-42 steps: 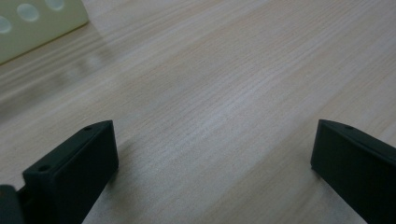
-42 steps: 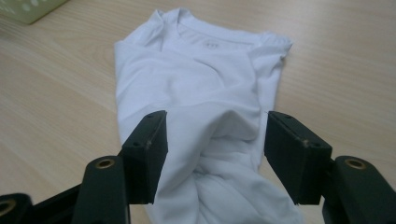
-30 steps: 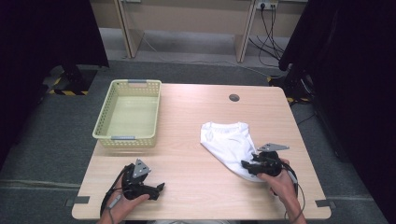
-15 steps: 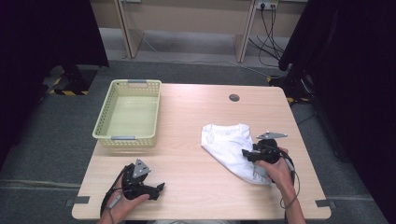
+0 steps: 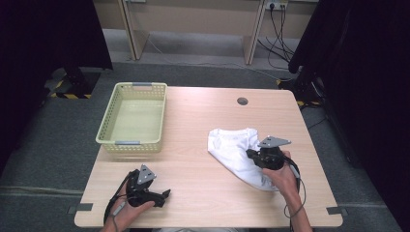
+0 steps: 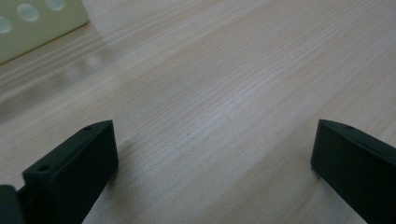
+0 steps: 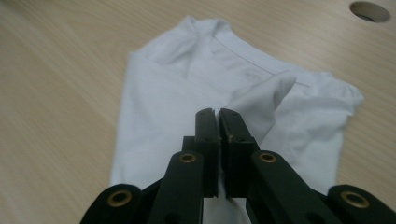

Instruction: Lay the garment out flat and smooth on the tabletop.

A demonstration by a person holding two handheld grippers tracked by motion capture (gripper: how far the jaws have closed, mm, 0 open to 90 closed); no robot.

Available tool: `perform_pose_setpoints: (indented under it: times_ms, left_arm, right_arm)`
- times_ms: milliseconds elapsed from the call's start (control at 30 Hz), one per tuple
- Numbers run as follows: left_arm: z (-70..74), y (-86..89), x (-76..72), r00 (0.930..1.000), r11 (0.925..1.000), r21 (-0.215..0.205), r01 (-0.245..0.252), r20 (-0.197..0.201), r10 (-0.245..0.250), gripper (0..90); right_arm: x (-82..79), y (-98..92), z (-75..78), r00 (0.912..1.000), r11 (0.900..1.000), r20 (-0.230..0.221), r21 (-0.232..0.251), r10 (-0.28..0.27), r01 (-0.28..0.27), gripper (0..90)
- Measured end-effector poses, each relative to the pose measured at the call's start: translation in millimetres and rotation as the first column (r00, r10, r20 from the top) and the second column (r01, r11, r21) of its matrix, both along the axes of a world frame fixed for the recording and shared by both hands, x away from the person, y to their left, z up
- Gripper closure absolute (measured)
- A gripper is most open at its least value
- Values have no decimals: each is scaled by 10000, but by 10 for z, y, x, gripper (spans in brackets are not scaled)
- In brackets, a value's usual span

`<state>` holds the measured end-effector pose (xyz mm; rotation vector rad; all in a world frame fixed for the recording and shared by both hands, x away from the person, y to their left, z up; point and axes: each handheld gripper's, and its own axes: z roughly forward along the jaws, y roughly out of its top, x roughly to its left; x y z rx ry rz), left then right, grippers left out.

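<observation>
Right gripper [image 7: 218, 114] has just clenched its jaws on a fold of the crumpled white cotton T-shirt [image 5: 232, 147], which lies on the light wooden table [image 5: 203, 125] (right half). Left gripper [image 5: 162, 194] rests released nr the front edge, jaws wide apart.

You get even, soft overhead light on the table [image 5: 203, 145], with dark surroundings. Both gripper views blur close up, and shadows stay faint.

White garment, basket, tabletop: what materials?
White garment: thin soft knit fabric, probably cotton, matte; it creases and lifts in a fold. Basket: likely moulded plastic, pale yellow-green, perforated walls. Table: light wood-grain surface, probably laminate, with a slight sheen.
</observation>
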<state>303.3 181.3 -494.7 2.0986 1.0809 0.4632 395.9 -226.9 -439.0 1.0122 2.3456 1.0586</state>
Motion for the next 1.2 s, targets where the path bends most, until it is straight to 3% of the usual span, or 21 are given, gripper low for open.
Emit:
perform_pose_setpoints:
  times_ms: [100,333,500,667,733,867,967,1100,1200]
  left_arm:
    - [0,0,0,10000,10000,-5,-2,1,2,0]
    - [1,0,0,10000,10000,8,2,-12,-2,0]
    - [0,0,0,10000,10000,-2,0,1,0,0]
    - [0,0,0,10000,10000,-2,1,0,-1,0]
    - [0,0,0,10000,10000,0,3,0,-3,0]
    - [1,0,-1,10000,10000,12,18,-11,-18,0]
    - [1,0,0,10000,10000,12,19,-12,-19,0]
    - [1,0,0,10000,10000,10,18,-11,-18,0]
    - [1,0,0,10000,10000,13,20,-11,-20,0]
  right_arm:
    - [-87,172,23,9984,9984,70,-29,562,-562,870]
    - [-320,568,0,9814,9813,5,-148,1918,-1918,868]
    - [-446,725,-32,9696,9693,-107,-263,2443,-2445,864]
    - [-553,780,45,9606,9606,-42,17,2779,-2779,798]
    - [-557,745,126,9688,9680,23,414,2477,-2476,708]
    - [-458,560,239,9894,9864,104,771,1451,-1455,570]
    - [-325,420,212,9982,9961,-63,656,603,-598,507]
    - [-167,339,47,9978,9991,-655,421,71,-44,457]
    - [-102,388,-70,9947,9994,-1017,319,147,-115,440]
